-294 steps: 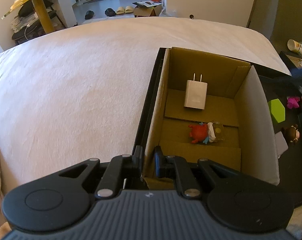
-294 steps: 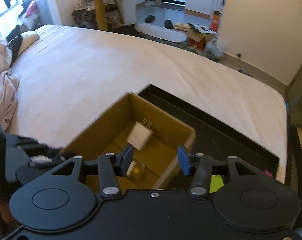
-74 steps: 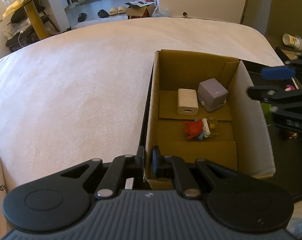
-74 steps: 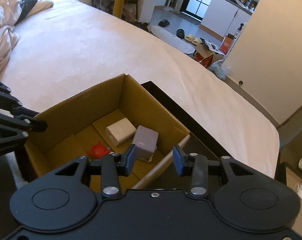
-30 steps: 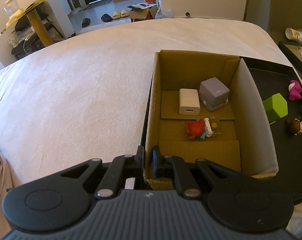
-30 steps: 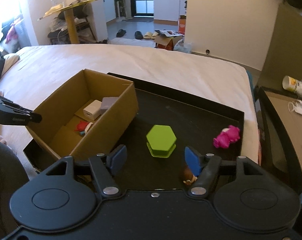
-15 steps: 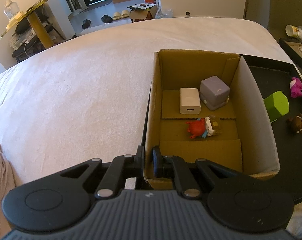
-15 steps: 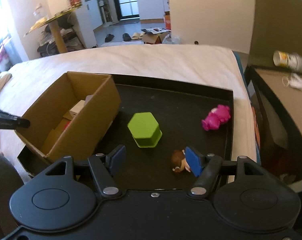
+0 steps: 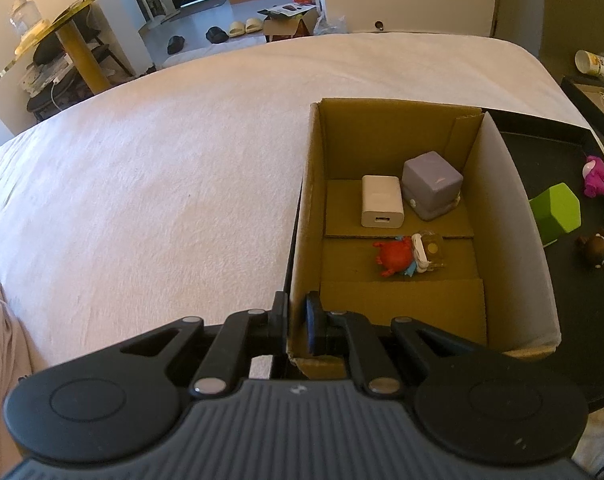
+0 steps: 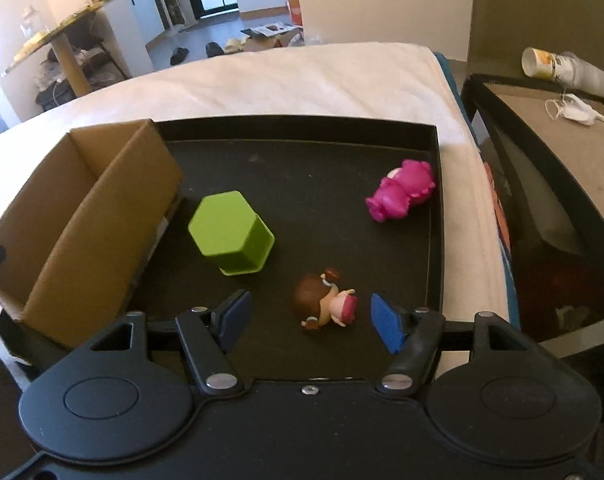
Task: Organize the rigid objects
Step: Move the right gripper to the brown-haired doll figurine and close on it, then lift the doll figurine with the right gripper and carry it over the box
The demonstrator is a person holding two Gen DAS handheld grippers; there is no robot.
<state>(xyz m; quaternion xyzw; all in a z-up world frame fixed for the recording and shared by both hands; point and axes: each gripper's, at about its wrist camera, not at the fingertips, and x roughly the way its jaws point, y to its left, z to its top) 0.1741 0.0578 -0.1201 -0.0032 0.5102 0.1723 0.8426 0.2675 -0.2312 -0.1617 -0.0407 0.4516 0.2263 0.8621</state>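
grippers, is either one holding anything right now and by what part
The left gripper is shut on the near wall of the cardboard box, at its corner. The right gripper is open and holds nothing; the brown-haired doll lies between its fingers, ungripped.

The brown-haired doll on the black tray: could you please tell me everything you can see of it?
The doll is a small, hard-looking figure with a big brown-haired head, a pale body and a pink part. It lies on its side on the black tray, near the front, right of the green hexagon block and apart from it. It sits ahead of the open right gripper, between the blue pads, and nothing touches it.
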